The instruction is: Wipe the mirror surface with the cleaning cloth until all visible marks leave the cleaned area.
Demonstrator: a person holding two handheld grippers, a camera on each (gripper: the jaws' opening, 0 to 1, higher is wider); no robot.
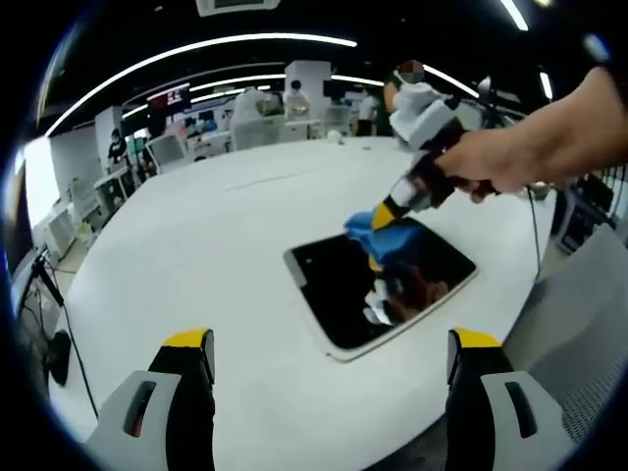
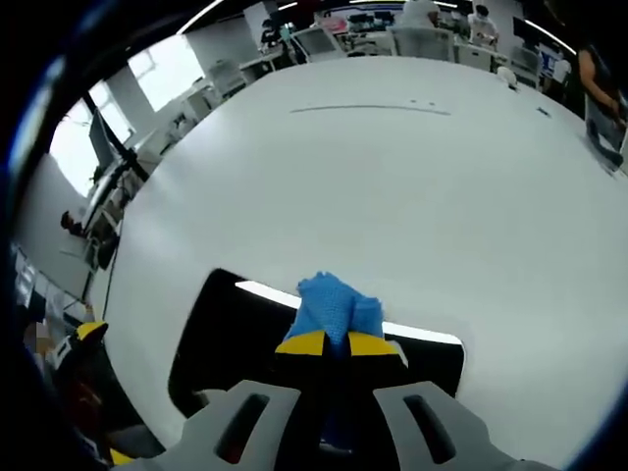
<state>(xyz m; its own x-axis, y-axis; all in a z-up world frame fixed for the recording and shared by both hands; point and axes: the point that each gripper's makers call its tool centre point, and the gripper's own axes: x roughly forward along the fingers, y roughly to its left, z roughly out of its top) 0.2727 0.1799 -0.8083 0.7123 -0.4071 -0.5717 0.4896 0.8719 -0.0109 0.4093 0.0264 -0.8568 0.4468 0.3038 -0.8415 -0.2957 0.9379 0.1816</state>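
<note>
Right hand-held gripper (image 2: 339, 343) clenched on blue cloth (image 2: 334, 304), pressing it onto mirror (image 1: 378, 285) lying on white desk (image 1: 196, 245). Left hand-held gripper (image 1: 329, 358) released, mirror just ahead.

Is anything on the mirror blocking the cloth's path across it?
Nothing visible does. The right gripper is shut on the blue cleaning cloth, pressed to the dark rectangular mirror on the white table. The left gripper hangs open, apart from the mirror.
</note>
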